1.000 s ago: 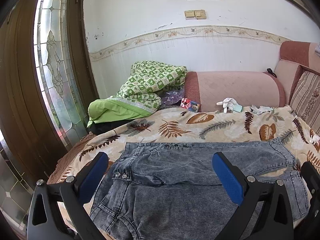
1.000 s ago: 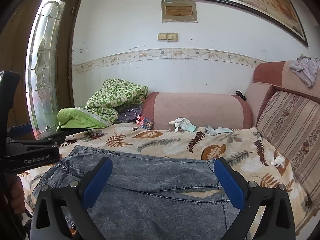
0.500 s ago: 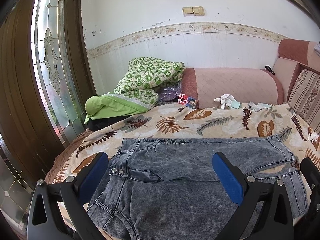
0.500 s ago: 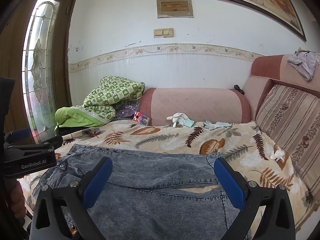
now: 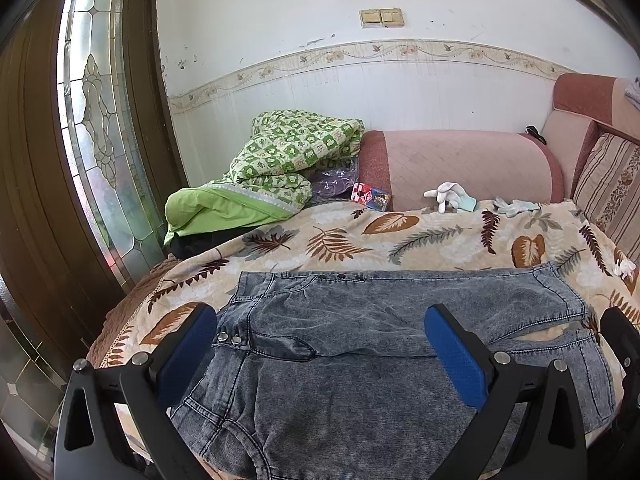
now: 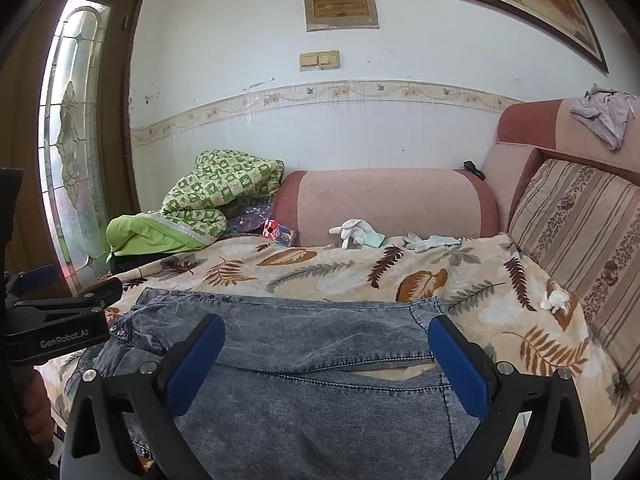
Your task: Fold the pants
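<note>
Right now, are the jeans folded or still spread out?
Folded once, it seems: the jeans lie flat on the leaf-print cover, one leg over the other, both hems at the right. No crosswise fold yet.

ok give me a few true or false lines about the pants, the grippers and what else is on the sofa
1. The jeans lie spread on the leaf-print cover. True.
2. The left gripper is shut on the waistband. False: it is open and holds nothing.
3. The right gripper is open. True.
4. A white glove lies on top of the jeans. False: it lies apart from them, at the back by the pink armrest.
5. A green quilt is piled at the sofa's door end. True.
</note>
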